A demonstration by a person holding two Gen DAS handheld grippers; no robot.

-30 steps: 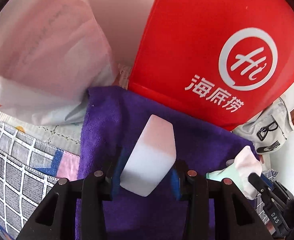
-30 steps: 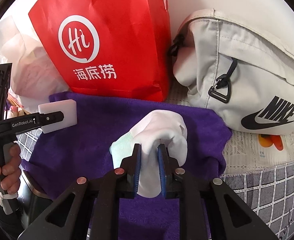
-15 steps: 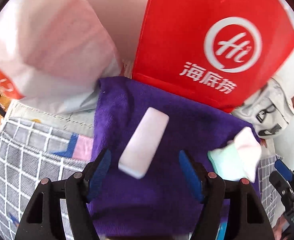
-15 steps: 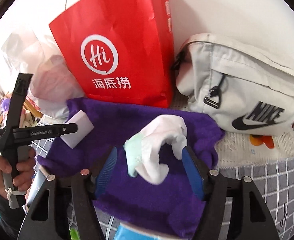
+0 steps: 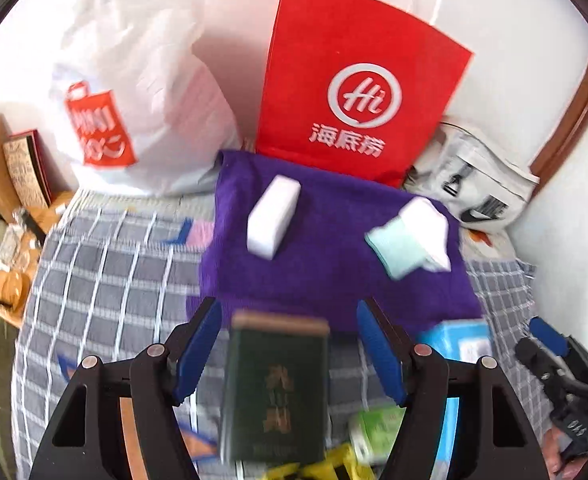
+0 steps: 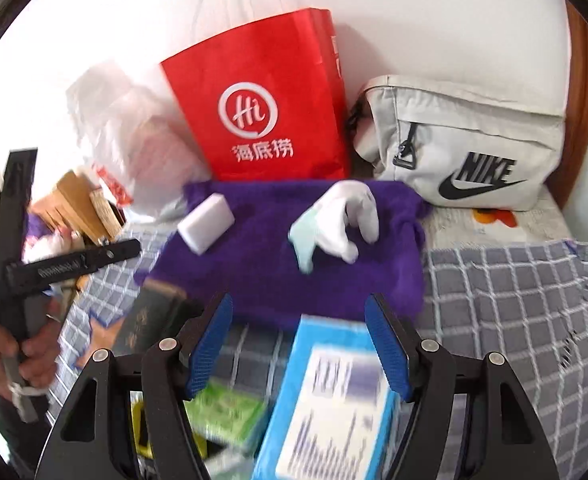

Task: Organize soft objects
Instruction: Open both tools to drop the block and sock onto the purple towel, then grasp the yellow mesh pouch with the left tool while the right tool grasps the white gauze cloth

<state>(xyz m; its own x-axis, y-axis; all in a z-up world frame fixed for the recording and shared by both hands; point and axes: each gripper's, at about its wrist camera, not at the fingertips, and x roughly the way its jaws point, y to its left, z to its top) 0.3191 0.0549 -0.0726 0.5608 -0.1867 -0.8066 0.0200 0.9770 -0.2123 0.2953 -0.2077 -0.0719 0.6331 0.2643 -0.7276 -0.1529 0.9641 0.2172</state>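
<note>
A white sponge block (image 5: pixel 273 216) lies on the left part of a purple towel (image 5: pixel 325 264). A white glove with a mint cuff (image 5: pixel 409 236) lies on its right part. My left gripper (image 5: pixel 290 348) is open and empty, pulled back over a dark green box (image 5: pixel 274 388). My right gripper (image 6: pixel 297 344) is open and empty above a blue box (image 6: pixel 333 400). The right wrist view also shows the sponge (image 6: pixel 206 228), the glove (image 6: pixel 333 220) and the towel (image 6: pixel 262 264).
A red paper bag (image 5: pixel 357 96) and a white plastic bag (image 5: pixel 134 100) stand behind the towel. A grey Nike bag (image 6: pixel 461 148) lies at the right. A checked cloth (image 6: pixel 513 300) covers the surface. A green pack (image 6: pixel 226 412) lies near the boxes.
Both grippers opened, let go of the sponge and the glove on the towel, then pulled back toward me. The boxes at the front have come into view.
</note>
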